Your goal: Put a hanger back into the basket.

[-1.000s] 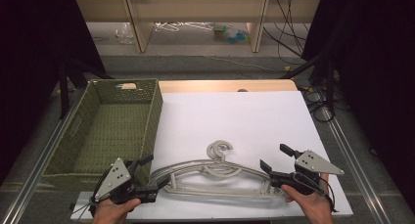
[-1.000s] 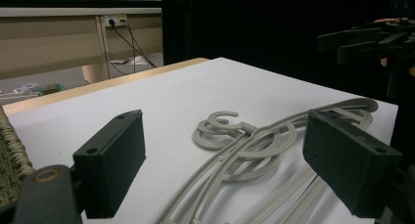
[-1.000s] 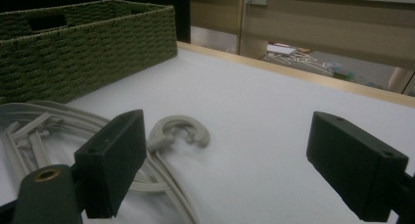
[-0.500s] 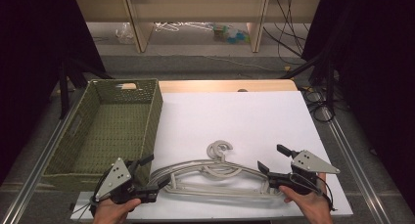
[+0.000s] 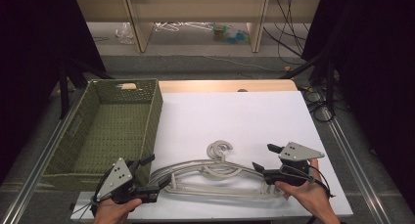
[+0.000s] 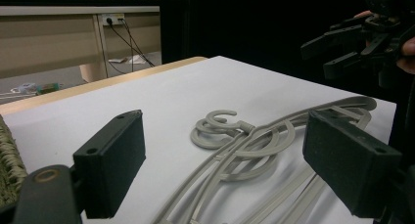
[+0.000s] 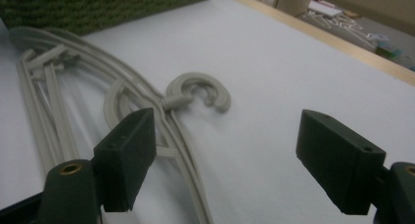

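A white table (image 5: 235,111) stands before pale wooden shelving, a green woven basket (image 5: 105,131) at its left edge. Near the front edge lie several grey plastic hangers (image 5: 215,177), stacked together, hooks curled at the middle of the pile. My left tongs (image 5: 151,175) sit at the hangers' left end, just beside the basket's near corner, jaws wide apart with the hanger arms running between them in the left gripper view. My right tongs (image 5: 264,158) hover at the hangers' right end, jaws likewise spread and holding nothing, the hooks (image 7: 198,94) ahead of them.
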The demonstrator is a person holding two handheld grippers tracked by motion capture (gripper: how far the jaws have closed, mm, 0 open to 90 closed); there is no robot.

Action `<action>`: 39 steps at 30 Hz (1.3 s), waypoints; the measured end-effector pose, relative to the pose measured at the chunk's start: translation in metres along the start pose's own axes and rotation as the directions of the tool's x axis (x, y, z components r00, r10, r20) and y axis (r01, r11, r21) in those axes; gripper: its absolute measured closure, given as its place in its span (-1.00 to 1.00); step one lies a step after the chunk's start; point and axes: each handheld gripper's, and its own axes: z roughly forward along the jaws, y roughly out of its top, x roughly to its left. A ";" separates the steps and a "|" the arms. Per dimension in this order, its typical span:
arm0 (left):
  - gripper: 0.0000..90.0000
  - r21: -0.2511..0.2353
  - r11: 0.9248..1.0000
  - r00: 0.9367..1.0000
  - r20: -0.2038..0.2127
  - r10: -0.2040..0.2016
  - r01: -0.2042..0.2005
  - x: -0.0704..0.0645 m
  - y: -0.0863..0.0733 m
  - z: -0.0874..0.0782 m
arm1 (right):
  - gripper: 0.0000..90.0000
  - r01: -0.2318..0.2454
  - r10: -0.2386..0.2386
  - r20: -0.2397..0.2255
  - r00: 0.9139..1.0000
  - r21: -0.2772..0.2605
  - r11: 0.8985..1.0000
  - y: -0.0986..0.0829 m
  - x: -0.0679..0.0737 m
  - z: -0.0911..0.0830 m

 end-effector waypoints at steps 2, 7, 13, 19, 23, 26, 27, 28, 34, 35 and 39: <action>-0.65 0.001 1.000 1.000 -0.004 -0.014 0.014 -0.001 0.000 0.000 | -0.45 0.031 -0.031 -0.008 0.999 0.046 0.998 0.001 0.000 0.005; -0.65 -0.005 1.000 1.000 0.007 0.004 -0.004 0.000 0.000 0.001 | -0.31 0.088 -0.079 -0.058 0.995 0.170 0.982 0.003 0.002 0.021; -0.65 0.006 1.000 1.000 0.004 0.011 -0.011 0.001 0.000 0.001 | -0.10 0.158 -0.136 -0.099 0.986 0.266 0.951 0.004 0.005 0.041; -0.65 0.005 1.000 1.000 0.011 0.009 -0.010 0.000 0.000 0.001 | 0.12 0.226 -0.177 -0.160 0.971 0.381 0.896 0.006 0.006 0.058; -0.65 0.009 1.000 1.000 0.016 0.017 -0.017 0.000 0.000 0.001 | 0.27 0.262 -0.201 -0.185 0.962 0.416 0.871 0.005 0.008 0.067; -0.65 0.011 1.000 1.000 0.014 0.012 -0.012 0.000 0.000 0.002 | 0.35 0.269 -0.201 -0.195 0.960 0.433 0.861 0.004 0.008 0.071; -0.65 0.013 1.000 1.000 0.016 0.010 -0.010 0.000 0.000 0.002 | 0.38 0.275 -0.207 -0.199 0.958 0.436 0.857 0.004 0.008 0.072; -0.65 0.015 1.000 1.000 0.017 0.010 -0.010 0.000 0.000 0.002 | 0.41 0.277 -0.207 -0.201 0.957 0.443 0.852 0.003 0.008 0.074; -0.65 0.018 1.000 1.000 0.023 0.013 -0.013 -0.001 0.000 0.003 | 0.60 0.296 -0.211 -0.228 0.951 0.461 0.836 0.004 0.008 0.081; -0.65 0.018 1.000 1.000 0.023 0.013 -0.013 -0.001 0.000 0.003 | 0.65 0.303 -0.213 -0.237 0.948 0.462 0.833 0.004 0.007 0.082; -0.65 0.022 1.000 1.000 0.027 0.007 -0.007 -0.002 -0.001 0.003 | 0.77 0.326 -0.231 -0.251 0.940 0.457 0.828 0.005 0.007 0.083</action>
